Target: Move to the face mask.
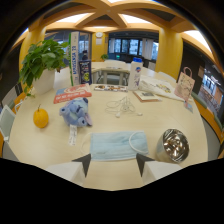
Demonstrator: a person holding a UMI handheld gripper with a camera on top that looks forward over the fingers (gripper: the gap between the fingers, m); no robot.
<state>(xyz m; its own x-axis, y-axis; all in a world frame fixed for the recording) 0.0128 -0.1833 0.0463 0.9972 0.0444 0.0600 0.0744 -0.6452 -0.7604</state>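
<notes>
The claw (113,162) hangs with its tips spread apart, the flat pale-blue pleated face mask (118,145) lying on the cream round surface (50,142) just ahead, between them. The approach looks nearly done; next, a slight forward dip. Beyond sits a blue plush toy (76,112).

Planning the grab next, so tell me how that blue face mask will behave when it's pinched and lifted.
The face mask lies flat and thin on the table, so it will probably droop and fold. Its loose ear loops may trail or snag. It looks very light, so a push likely slides it. The gripper is open, fingertips at its near edge.
</notes>
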